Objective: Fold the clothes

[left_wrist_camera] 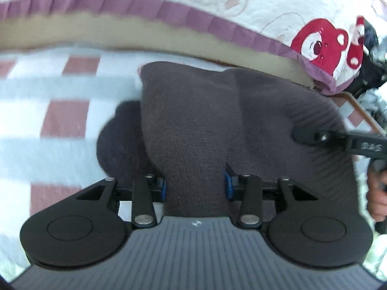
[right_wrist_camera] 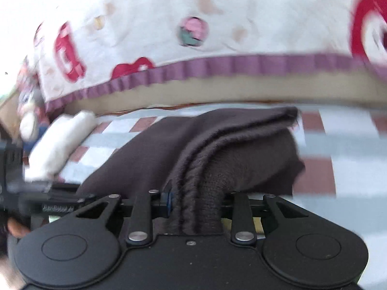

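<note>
the left gripper (left_wrist_camera: 195, 186) has its fingers closed on a thick bunch of the dark brown garment (left_wrist_camera: 193, 120); the right gripper (right_wrist_camera: 196, 199) pinches several stacked layers of the same garment (right_wrist_camera: 237, 145) at a ribbed edge. the cloth lies bunched and partly doubled on the pink-checked sheet (left_wrist_camera: 58, 120), near the quilt (left_wrist_camera: 266, 12) with its purple trim. a fold looks under way. to do it well, judge both grips secure, carry the two held edges level and together, keep the layers aligned, and lay them flat without dragging.
</note>
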Available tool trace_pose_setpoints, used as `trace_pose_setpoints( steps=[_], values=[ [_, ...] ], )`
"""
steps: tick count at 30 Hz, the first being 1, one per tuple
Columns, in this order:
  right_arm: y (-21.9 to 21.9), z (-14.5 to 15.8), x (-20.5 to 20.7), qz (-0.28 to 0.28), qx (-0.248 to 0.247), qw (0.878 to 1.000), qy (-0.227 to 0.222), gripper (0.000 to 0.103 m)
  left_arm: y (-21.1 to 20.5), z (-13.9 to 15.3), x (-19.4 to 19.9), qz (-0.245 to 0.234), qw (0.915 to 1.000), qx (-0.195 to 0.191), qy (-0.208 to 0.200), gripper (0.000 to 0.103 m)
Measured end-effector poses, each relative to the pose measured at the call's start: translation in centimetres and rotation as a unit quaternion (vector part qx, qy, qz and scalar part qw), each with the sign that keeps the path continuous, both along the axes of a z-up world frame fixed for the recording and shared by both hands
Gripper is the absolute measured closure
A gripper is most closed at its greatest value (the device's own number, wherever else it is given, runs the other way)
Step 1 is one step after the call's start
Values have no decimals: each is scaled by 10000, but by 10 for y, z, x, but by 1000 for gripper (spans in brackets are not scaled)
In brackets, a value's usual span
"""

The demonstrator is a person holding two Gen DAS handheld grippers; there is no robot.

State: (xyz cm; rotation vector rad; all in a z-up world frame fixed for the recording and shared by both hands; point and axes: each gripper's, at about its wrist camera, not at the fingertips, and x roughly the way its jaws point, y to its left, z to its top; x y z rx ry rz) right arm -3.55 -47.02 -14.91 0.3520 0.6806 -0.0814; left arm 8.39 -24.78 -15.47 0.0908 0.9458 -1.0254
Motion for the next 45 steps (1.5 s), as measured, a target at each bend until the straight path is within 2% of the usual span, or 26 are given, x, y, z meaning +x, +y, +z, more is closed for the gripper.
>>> trace_pose_setpoints(
  steps=[2,4,7,11,13,15,17,19,20,23,27,29,32,34,37,38,39,40,41,42,43,45],
  values=[
    [-3,-6,10,13,-309,9992,268,70,-2,-6,10,16,9996,8,288,62],
    [-17,-22,15,-209,-104,9982,547,67,1,-14,22,82,9978,26,664,58],
    [-39,-41,9,-447,608,9947,696,58,8,-26,38,198,9905,-66,1360,54],
    [-46,-46,-1,-359,943,9915,820,53,4,-37,45,165,9857,-40,1679,51],
    [-45,-49,-9,-386,1088,9893,896,50,-1,-39,45,168,9876,-83,1559,58],
    [-39,-53,-15,-441,1219,9876,882,49,-8,-32,35,37,9947,51,1025,63],
    [-36,-57,-16,-457,1142,9889,832,47,-15,-23,22,-97,9989,193,427,66],
    [-40,-64,-8,-509,1247,9876,804,46,-14,-17,18,-130,9994,194,243,67],
    [-43,-67,-4,-542,1342,9866,757,54,-13,-13,16,-143,9996,191,162,67],
    [-21,-51,3,-154,656,9963,535,65,-10,-3,11,-185,9996,182,-83,69],
    [-2,-13,-12,66,660,9977,-148,67,-6,10,4,-240,9987,169,-408,69],
    [6,-10,-10,123,373,9992,56,66,-4,16,1,-267,9979,163,-571,69],
    [-4,-31,0,-90,365,9974,611,65,-2,6,11,-171,9996,147,-189,69],
    [-16,-45,1,-265,750,9940,746,61,-1,-1,18,-103,9998,136,79,69],
    [-31,-62,0,-496,1361,9866,752,50,0,-11,29,-1,9988,119,481,68],
    [-36,-68,0,-598,1539,9830,807,38,1,-15,33,32,9980,113,615,66],
    [-39,-77,0,-774,1725,9777,920,33,1,-18,36,66,9971,108,749,64],
    [-42,-80,-1,-896,1911,9737,856,33,1,-22,39,88,9963,87,851,63],
    [-44,-83,-3,-1011,2095,9695,774,39,2,-25,42,108,9954,65,950,63],
    [-43,-83,-2,-967,2184,9683,728,52,2,-27,43,114,9950,60,990,63],
    [-39,-80,-2,-857,2106,9718,630,62,3,-27,43,119,9951,44,982,64],
    [-19,-59,-3,-597,1447,9868,408,65,3,-18,35,38,9978,36,655,67]
  ],
)
